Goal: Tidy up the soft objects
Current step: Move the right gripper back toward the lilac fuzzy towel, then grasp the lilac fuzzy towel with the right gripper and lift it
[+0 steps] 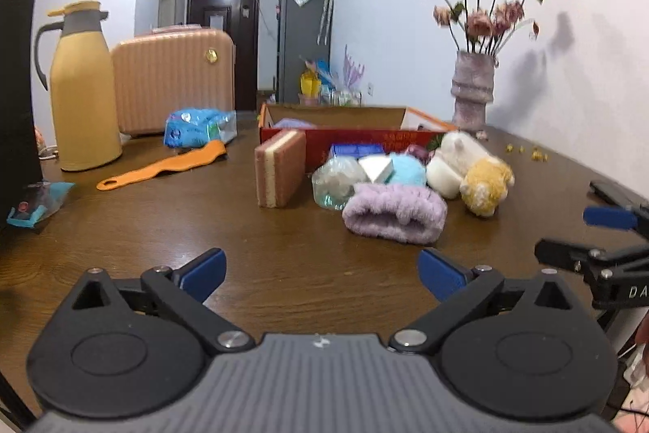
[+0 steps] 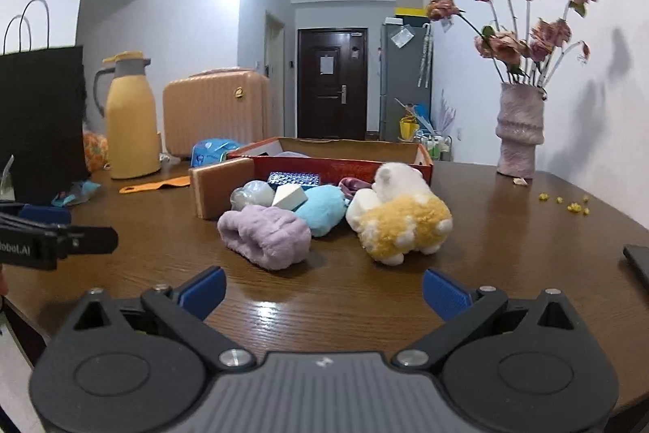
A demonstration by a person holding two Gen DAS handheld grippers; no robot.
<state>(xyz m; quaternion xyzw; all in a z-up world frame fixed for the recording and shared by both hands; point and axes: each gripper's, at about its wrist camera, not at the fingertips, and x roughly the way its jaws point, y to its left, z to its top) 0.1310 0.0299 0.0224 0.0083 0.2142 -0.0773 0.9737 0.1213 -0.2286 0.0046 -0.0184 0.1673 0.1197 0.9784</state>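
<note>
A pile of soft things lies mid-table before a red cardboard box [image 1: 365, 143] [image 2: 344, 165]: a purple fluffy roll [image 1: 393, 212] [image 2: 263, 234], a light blue plush [image 1: 407, 169] [image 2: 322, 210], a yellow-and-white plush toy [image 1: 486, 185] [image 2: 405, 226], a white plush [image 1: 458, 153] [image 2: 399, 177], a clear-wrapped bundle [image 1: 336, 181] [image 2: 251, 195], a white wedge sponge [image 1: 377, 167] [image 2: 289, 197] and a pink-and-cream sponge block [image 1: 280, 169] [image 2: 219, 187]. My left gripper [image 1: 322, 276] is open and empty, short of the purple roll. My right gripper [image 2: 322, 293] is open and empty, short of the pile.
A yellow thermos jug [image 1: 83, 88] [image 2: 132, 116], a peach suitcase [image 1: 174, 80] [image 2: 217, 108], a black paper bag [image 2: 40, 116], an orange comb [image 1: 162, 165] and a blue packet [image 1: 194, 126] stand at the left. A vase of dried flowers [image 1: 472, 92] [image 2: 519, 128] stands at the right. A dark flat object [image 2: 639, 262] lies at the right edge.
</note>
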